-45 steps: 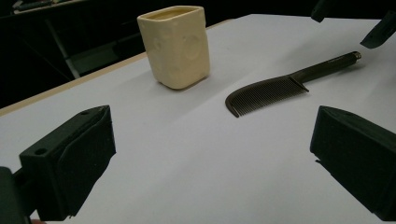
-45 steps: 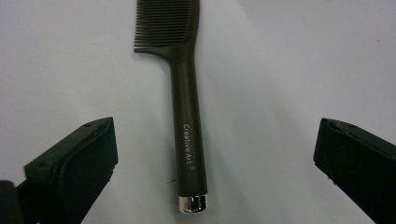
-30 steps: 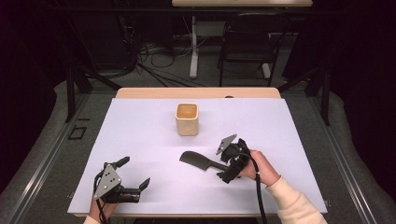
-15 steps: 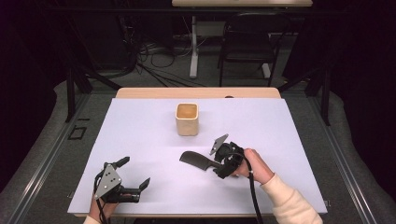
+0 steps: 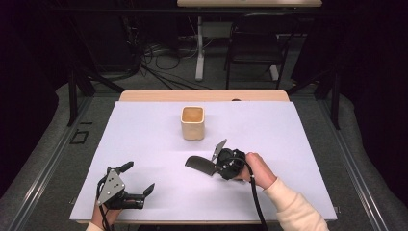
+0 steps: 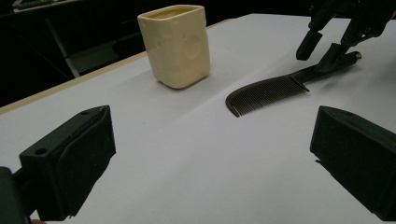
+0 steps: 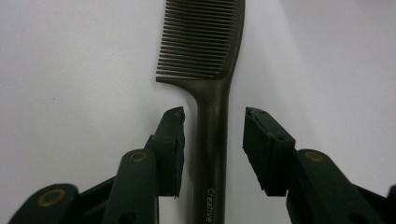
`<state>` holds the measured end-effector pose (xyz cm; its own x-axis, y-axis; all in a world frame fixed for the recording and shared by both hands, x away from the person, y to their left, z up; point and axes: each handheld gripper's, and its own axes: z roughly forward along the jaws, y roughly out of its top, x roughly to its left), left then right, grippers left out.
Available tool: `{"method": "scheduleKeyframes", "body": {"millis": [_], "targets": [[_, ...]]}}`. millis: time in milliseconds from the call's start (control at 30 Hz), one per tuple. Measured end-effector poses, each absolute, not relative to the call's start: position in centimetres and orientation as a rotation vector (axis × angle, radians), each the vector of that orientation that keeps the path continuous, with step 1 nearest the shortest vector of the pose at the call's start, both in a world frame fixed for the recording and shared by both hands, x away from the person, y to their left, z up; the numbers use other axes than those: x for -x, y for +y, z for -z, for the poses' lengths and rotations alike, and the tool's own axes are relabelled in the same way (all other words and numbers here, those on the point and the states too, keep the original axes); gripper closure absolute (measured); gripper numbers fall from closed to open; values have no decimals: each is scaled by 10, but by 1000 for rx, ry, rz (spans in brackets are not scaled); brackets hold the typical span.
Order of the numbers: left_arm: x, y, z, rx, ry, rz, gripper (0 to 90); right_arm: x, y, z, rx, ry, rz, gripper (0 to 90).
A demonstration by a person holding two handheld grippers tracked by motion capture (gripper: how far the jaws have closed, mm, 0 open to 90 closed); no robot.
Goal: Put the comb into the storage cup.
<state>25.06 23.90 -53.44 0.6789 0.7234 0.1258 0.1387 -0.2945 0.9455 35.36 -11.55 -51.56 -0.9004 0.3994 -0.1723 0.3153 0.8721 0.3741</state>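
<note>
Nearest me, the left gripper [image 5: 137, 180] sits at the front left of the counter [image 5: 298, 144], its fingers [image 6: 70, 161] wide apart with nothing between them. Farther in, right of centre, I have the right gripper [image 7: 212, 135] straddling the handle of the dark comb [image 7: 212, 84]. Its fingers [image 7: 170, 149] have just been closing, and a narrow gap remains on each side of the handle, so I record no clamp yet. The comb lies flat on the counter, teeth end pointing away from the right gripper toward the left side. Beyond it, the cream cup [image 5: 193, 122] stands upright, well apart from both grippers.
</note>
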Motion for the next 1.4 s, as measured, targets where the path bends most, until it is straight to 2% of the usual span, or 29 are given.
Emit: {"method": "scheduleKeyframes", "body": {"millis": [267,1067,1400], "targets": [[-251,239,534,-1803,680,-671,2,-359,-109,521,-532,2816,-459,639],[-252,241,534,-1812,687,-668,2,-373,-106,530,-658,2881,-432,717],[-252,241,534,-1810,688,-666,2,-373,-109,527,-673,2864,-457,721]]}}
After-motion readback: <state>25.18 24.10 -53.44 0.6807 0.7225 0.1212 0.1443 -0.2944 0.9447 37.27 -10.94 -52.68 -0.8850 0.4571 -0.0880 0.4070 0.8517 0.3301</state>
